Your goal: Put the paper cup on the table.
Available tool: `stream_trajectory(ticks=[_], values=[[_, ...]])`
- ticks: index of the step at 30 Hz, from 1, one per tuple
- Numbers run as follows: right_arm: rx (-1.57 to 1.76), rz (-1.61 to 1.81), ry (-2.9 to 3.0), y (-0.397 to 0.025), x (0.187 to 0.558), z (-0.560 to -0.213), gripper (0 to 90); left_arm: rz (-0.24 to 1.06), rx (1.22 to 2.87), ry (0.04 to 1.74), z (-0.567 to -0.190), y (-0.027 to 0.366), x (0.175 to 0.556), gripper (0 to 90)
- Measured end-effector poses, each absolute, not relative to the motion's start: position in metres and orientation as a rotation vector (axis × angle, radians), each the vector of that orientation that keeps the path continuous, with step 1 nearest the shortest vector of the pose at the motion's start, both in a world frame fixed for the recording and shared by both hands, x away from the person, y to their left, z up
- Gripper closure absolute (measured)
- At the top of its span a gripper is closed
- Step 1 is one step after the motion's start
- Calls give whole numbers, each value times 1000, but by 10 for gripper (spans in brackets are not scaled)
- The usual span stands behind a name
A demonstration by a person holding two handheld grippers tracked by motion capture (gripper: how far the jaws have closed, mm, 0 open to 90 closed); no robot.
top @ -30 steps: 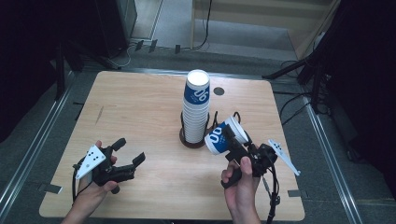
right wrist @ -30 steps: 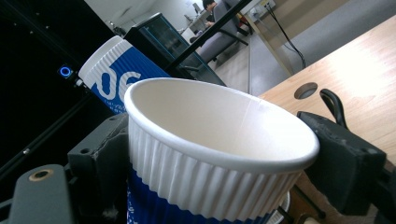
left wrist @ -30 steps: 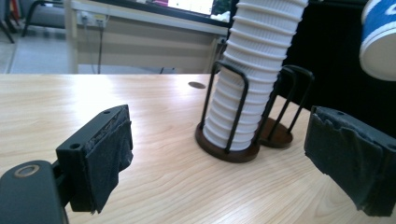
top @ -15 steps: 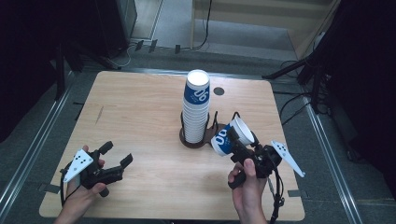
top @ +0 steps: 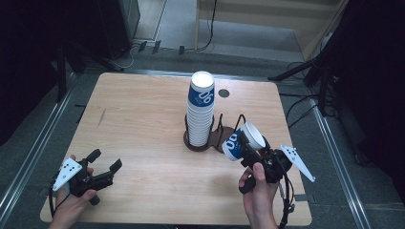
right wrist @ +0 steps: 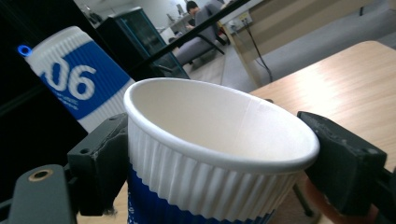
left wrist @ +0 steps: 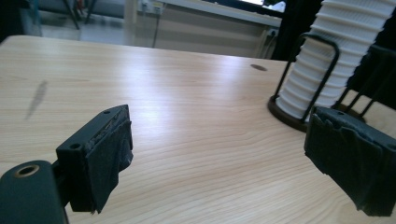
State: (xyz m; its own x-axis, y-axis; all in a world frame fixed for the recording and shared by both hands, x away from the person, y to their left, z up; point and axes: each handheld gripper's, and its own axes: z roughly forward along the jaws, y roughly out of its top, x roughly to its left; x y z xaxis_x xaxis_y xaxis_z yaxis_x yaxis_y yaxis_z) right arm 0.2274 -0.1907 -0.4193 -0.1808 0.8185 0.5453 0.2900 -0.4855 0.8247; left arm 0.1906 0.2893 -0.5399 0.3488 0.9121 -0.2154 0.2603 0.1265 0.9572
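High view: my right gripper [top: 244, 143] holds a single white ribbed paper cup with a blue printed band [top: 241, 140] above the light wooden table [top: 143, 119], its fingers clamped on the cup's side walls just below the rim. The cup is tilted, mouth toward the far right, and hangs just right of the dark round wire-framed cup holder [top: 210, 138]. The holder's left bay carries a tall upright stack of white ribbed paper cups topped by a blue band [top: 200, 112]; its right bay lies under the held cup. My right hand [top: 260, 193] grips the handle near the table's near edge, with a narrow strip of bare wood between it and the right edge.

My left gripper [top: 106, 163] hovers low over the near left corner, fingers apart with nothing between them, held by my left hand [top: 71, 202] at the near edge. A wide open stretch of table separates it from the holder, and the far left half of the table is bare wood.

Left gripper view: the two padded fingers [left wrist: 100, 158] stand well apart over bare table [left wrist: 187, 130]; the stack [left wrist: 336, 51] and holder [left wrist: 308, 84] rise ahead at right.

Right gripper view: the cup [right wrist: 215, 154] sits squeezed between both fingers [right wrist: 100, 158], open mouth facing the camera, with the stack [right wrist: 74, 84] behind at left.
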Motion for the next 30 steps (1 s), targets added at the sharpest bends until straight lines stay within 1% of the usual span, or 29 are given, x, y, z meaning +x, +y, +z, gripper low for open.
stream_trajectory(ticks=[9,15,23,30], values=[[1688,1647,1276,-205,230,-427,143,710,1375,1195,-543,304,191,87],[1652,1579,1262,-211,233,-433,143,745,1393,1219,-546,310,191,88],[1557,1506,1241,-214,240,-441,143,753,1400,1236,-549,311,193,87],[1409,1412,1249,-216,245,-448,143,766,1419,1257,-551,312,194,88]])
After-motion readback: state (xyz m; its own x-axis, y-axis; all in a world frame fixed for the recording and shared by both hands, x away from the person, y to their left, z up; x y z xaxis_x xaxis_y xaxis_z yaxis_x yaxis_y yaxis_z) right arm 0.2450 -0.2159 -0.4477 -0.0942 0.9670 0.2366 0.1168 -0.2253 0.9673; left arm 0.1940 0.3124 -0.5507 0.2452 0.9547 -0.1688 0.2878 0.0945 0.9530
